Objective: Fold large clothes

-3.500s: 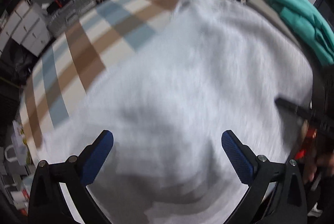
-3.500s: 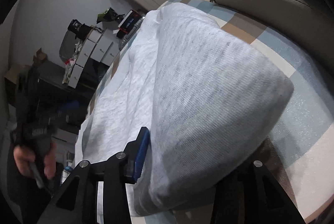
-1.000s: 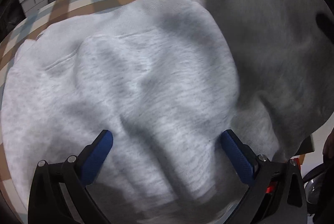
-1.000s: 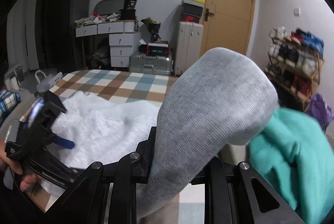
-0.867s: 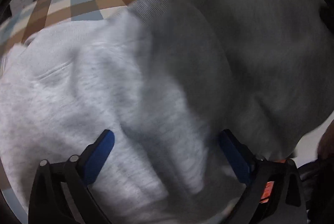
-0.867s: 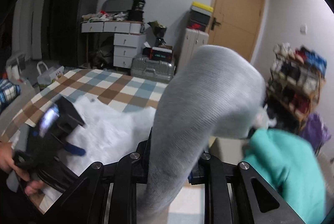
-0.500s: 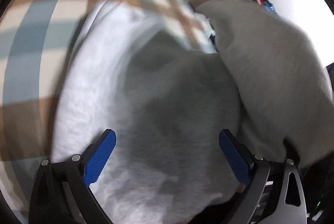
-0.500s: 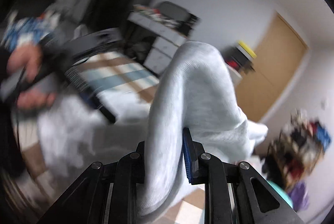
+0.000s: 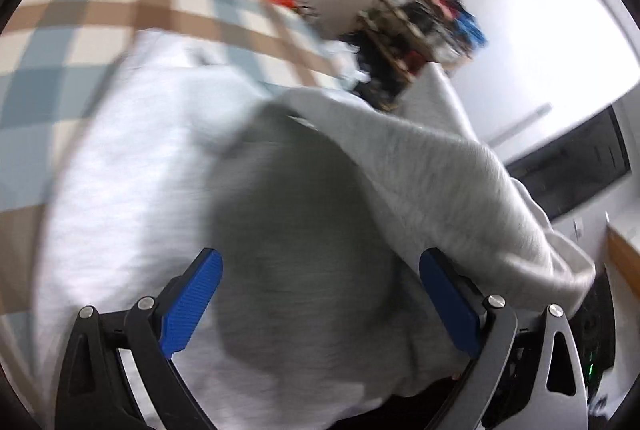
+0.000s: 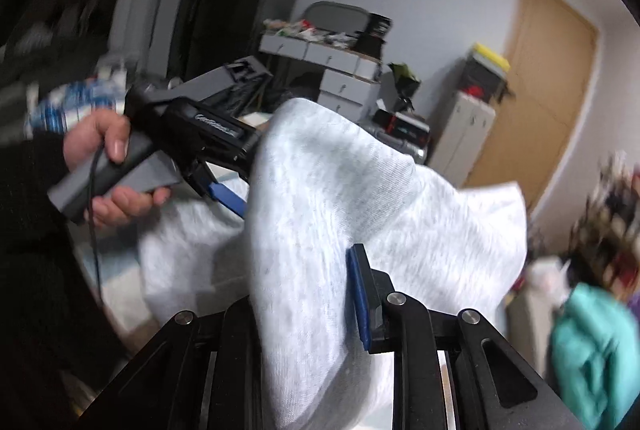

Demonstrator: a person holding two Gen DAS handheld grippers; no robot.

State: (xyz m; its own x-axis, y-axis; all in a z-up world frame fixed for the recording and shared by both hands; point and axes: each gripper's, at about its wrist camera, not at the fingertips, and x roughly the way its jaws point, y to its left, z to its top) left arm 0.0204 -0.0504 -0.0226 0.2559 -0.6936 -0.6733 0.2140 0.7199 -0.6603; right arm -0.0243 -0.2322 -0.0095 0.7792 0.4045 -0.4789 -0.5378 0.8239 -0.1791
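Right wrist view: grey sweater [image 10: 360, 197], spread on the checked tabletop [image 9: 60, 29], has 1 portion lifted above its flat body, clamped between the right gripper [image 10: 304, 294] fingers, which have just eased slightly. Left gripper [image 9: 320, 294], fingers apart, hovers over that body. Folding looks only begun; laying over and later folds remain.

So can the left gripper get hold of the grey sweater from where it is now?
Probably yes. The left gripper is wide open right over the grey sweater, with fabric bunched between its fingers and nothing else in between. The right gripper already pinches another part.
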